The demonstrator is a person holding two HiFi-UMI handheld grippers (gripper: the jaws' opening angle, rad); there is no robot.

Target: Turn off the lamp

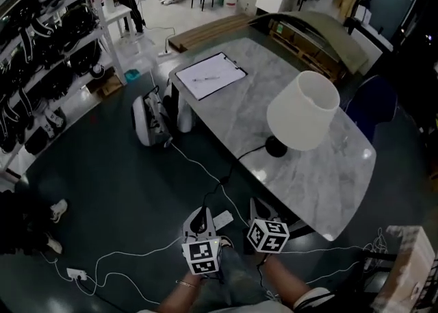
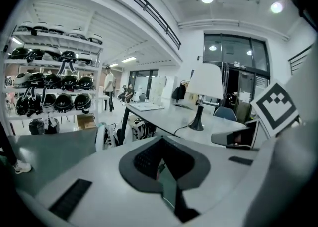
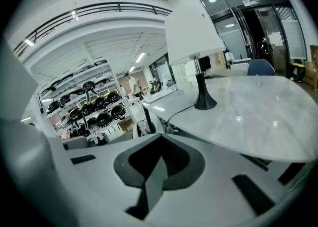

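While the lamp (image 1: 302, 110) stands on the bench (image 1: 226, 114), the left gripper (image 1: 200, 220) and right gripper (image 1: 260, 206) hover near it, jaws together, empty.

A workshop-like lab hall — white metal shelving racks (image 2: 54, 48) stacked with black helmet-like gear (image 2: 63, 103), a black-railed mezzanine (image 2: 149, 10) overhead, wooden pallets (image 1: 308, 51) beyond the grey marble table's (image 1: 308, 168) far edge, and white cables (image 1: 137, 253) loose across the dark floor.

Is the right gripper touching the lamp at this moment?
Apart. In the head view the right gripper is short of the near edge of the table, while the lamp stands farther up it, with bare marble between them.
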